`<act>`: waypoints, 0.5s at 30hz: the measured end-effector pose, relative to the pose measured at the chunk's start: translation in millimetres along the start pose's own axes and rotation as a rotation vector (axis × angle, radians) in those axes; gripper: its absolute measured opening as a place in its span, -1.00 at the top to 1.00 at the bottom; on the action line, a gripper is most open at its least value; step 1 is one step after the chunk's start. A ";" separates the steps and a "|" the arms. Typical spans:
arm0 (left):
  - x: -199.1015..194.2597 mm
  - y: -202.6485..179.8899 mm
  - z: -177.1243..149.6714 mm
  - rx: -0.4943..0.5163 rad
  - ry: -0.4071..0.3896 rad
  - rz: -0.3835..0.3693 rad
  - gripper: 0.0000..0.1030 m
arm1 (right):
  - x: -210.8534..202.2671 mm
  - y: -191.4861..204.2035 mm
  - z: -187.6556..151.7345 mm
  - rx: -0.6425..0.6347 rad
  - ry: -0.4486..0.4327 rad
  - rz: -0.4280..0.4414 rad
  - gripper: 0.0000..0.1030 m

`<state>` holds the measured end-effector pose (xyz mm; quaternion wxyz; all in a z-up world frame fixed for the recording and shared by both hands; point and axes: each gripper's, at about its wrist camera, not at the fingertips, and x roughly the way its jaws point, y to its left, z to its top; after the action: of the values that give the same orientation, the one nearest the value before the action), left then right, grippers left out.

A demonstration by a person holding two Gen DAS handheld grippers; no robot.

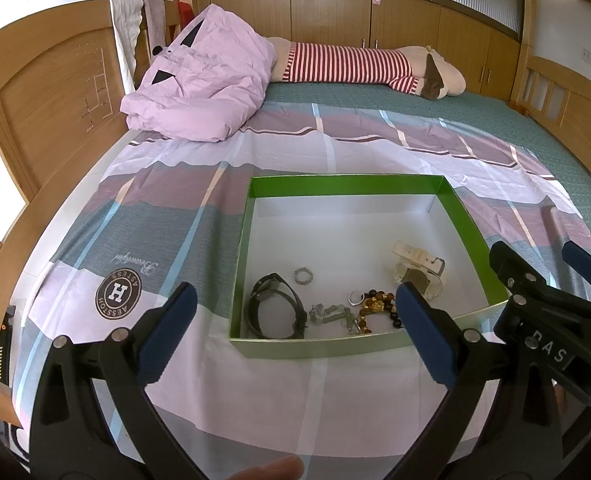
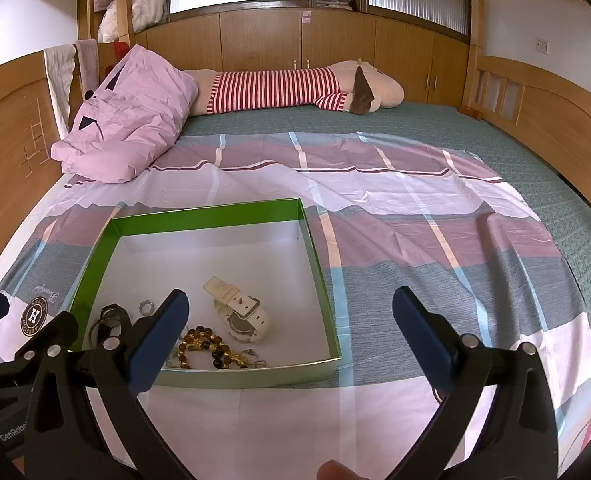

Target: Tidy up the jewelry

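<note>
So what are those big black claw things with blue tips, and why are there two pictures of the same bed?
They are two grabbing tools, and a person holds one in each hand. Each tool has a little camera looking along its fingers, so you get two pictures. One shows the left gripper, the other the right gripper. Both are open and hold nothing. On the bed lies a green box. Inside it are a black watch, a white watch, a beaded bracelet and a small ring.
</note>
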<state>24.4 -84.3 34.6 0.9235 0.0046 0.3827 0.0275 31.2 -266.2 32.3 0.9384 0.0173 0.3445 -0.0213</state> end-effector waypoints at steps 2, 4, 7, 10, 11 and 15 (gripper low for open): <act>0.1 0.2 0.0 0.000 0.000 0.000 -0.95 | 0.4 -0.2 -0.1 0.000 0.001 -0.001 -0.97; 0.1 0.2 0.1 0.001 0.000 0.000 -0.95 | 0.3 -0.3 -0.1 0.000 0.001 -0.001 -0.97; -0.2 -0.4 -0.4 0.000 0.001 0.000 -0.96 | 0.4 -0.4 -0.2 -0.001 0.002 -0.001 -0.97; -0.5 -0.5 -0.5 0.000 0.001 0.000 -0.95 | 0.8 -0.6 -0.5 -0.001 0.001 -0.001 -0.97; -0.2 -0.5 -0.3 0.000 0.000 0.000 -0.95 | 0.8 -0.6 -0.5 -0.001 0.002 -0.001 -0.97; -0.2 -0.2 -0.1 0.000 0.001 0.000 -0.96 | 0.8 -0.6 -0.4 -0.001 0.002 0.000 -0.97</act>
<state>24.2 -84.6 34.6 0.9233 0.0043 0.3830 0.0275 31.5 -266.8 31.5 0.9381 0.0168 0.3452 -0.0214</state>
